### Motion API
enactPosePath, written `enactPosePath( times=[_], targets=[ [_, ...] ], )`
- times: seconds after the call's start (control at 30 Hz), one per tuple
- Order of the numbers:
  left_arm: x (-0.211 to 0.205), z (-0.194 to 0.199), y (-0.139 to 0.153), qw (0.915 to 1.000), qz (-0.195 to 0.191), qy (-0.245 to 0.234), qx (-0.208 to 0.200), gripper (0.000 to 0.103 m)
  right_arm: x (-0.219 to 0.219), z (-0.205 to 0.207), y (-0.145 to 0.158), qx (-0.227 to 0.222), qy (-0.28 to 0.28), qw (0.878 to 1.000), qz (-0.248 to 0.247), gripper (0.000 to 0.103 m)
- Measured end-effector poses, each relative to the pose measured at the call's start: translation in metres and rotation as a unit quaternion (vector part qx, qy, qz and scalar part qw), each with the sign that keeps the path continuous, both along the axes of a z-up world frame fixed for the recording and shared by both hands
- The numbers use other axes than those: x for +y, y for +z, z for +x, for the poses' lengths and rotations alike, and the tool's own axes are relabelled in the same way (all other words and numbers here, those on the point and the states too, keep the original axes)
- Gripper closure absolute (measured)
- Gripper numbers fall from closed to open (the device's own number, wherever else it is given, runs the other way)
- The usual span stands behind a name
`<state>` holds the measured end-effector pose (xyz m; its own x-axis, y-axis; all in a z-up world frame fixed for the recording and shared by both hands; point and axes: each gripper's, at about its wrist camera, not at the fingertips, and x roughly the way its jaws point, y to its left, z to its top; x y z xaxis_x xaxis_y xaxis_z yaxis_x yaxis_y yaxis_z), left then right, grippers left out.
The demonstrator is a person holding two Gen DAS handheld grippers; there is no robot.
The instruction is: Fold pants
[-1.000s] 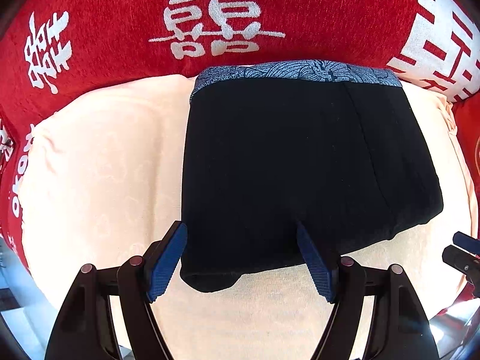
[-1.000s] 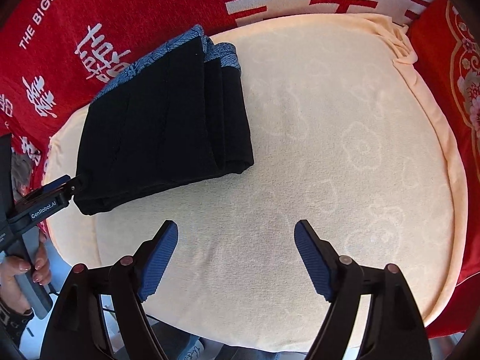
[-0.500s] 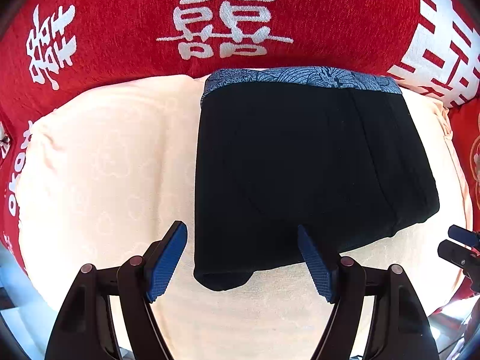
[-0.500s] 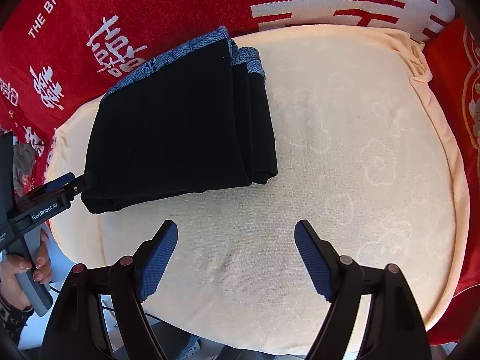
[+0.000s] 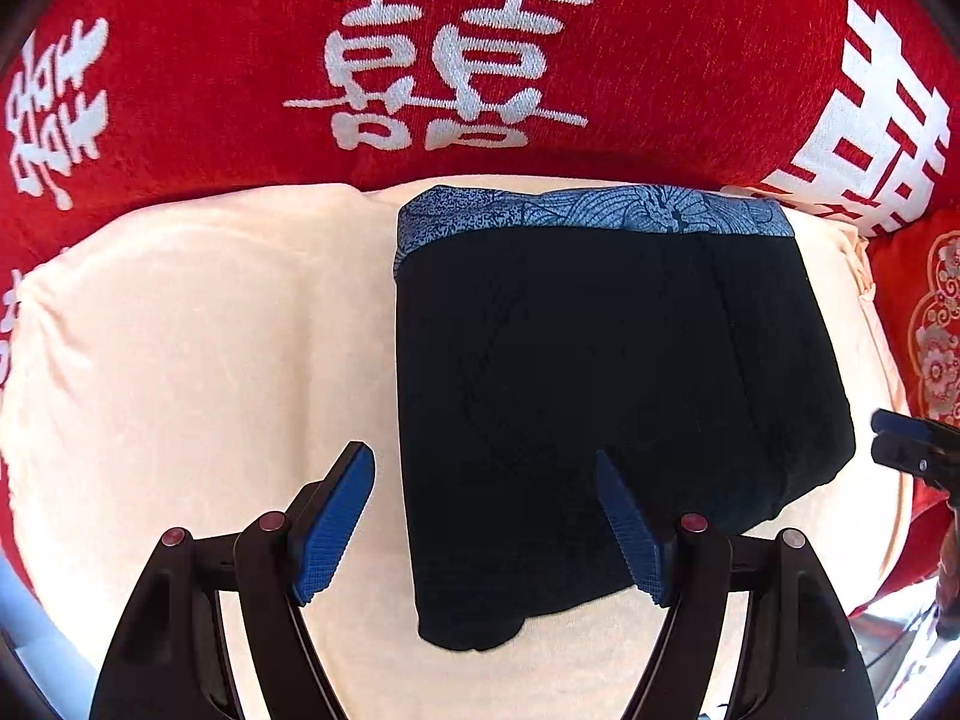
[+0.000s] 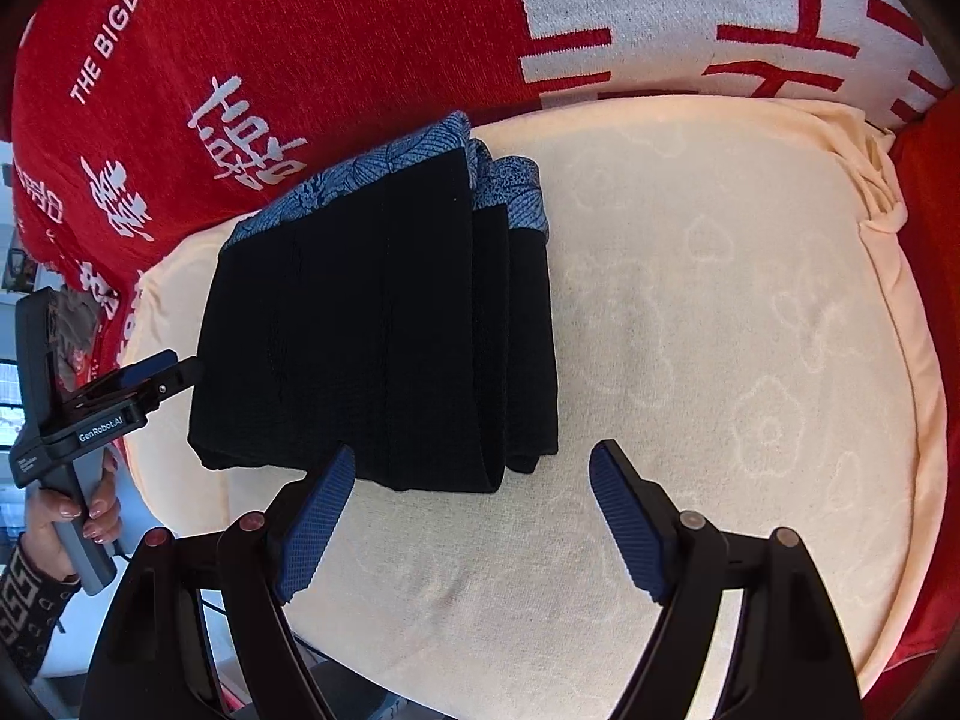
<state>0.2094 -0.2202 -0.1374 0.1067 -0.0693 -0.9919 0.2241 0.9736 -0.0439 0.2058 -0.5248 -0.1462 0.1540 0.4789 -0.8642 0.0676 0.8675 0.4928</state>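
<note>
Black pants [image 5: 600, 408], already folded into a compact stack with the blue patterned waistband [image 5: 594, 213] at the far edge, lie on a cream cushion [image 6: 750, 360] against red cushions [image 5: 240, 60]. Your left gripper [image 5: 486, 522] hangs above the near edge, jaws open and empty. Your right gripper [image 6: 468, 516] hovers beside the stack, jaws also wide and empty, likely checking the fold.

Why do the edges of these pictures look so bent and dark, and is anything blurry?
Left wrist view: the lens bulges the red blanket into a curve, corners go black; the black pants are sharp but too dark for folds to show. Right wrist view: same bending, cream cushion evenly lit, no glare, no blur.
</note>
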Motion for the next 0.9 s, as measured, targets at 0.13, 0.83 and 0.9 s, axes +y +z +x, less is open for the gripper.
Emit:
enactPosePath(
  times=[0.13, 0.83, 0.9],
  targets=[
    [0.007, 0.014, -0.008, 0.9994, -0.03, -0.016, 0.01, 0.027, -0.013, 0.019, -0.016, 0.007, -0.005, 0.999, 0.049, 0.019],
    [0.026, 0.049, -0.08, 0.9697, -0.225, -0.003, 0.095, 0.017, -0.012, 0.073, -0.097, 0.042, 0.012, 0.967, 0.252, 0.017],
    [0.022, 0.049, -0.082, 0.9695, -0.228, 0.01, 0.089, 0.017, -0.009, 0.078, -0.1, 0.049, -0.001, 0.965, 0.258, 0.019]
  ],
)
